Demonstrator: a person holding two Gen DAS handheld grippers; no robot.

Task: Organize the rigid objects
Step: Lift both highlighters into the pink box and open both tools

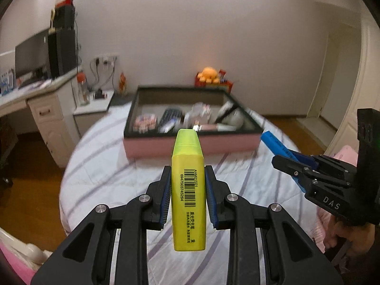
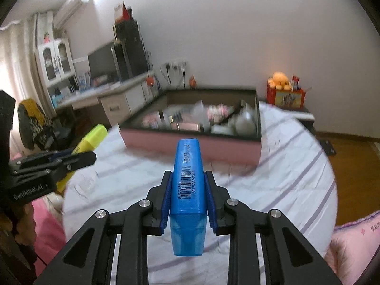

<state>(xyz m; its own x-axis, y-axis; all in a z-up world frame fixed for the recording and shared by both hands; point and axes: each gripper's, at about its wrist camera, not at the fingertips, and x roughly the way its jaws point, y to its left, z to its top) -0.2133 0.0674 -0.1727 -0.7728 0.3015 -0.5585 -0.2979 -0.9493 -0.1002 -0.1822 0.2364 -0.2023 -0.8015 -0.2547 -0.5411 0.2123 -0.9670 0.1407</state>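
My left gripper (image 1: 188, 173) is shut on a yellow highlighter (image 1: 188, 190), held upright above the bed. My right gripper (image 2: 188, 178) is shut on a blue highlighter (image 2: 188, 190), also held above the bed. The right gripper shows in the left wrist view (image 1: 285, 159) at the right with the blue highlighter (image 1: 273, 142) sticking out. The left gripper shows in the right wrist view (image 2: 78, 158) at the left with the yellow highlighter (image 2: 91, 137). A pink box with a dark rim (image 1: 190, 143) (image 2: 190, 146) lies ahead on the bed and holds several small items.
The bed has a white sheet with purple stripes (image 1: 106, 166) (image 2: 273, 178). A white desk with a monitor (image 1: 30, 57) stands at the left. A nightstand with a bottle (image 1: 83, 90) is beside the bed. An orange plush toy (image 1: 209, 73) sits behind the box.
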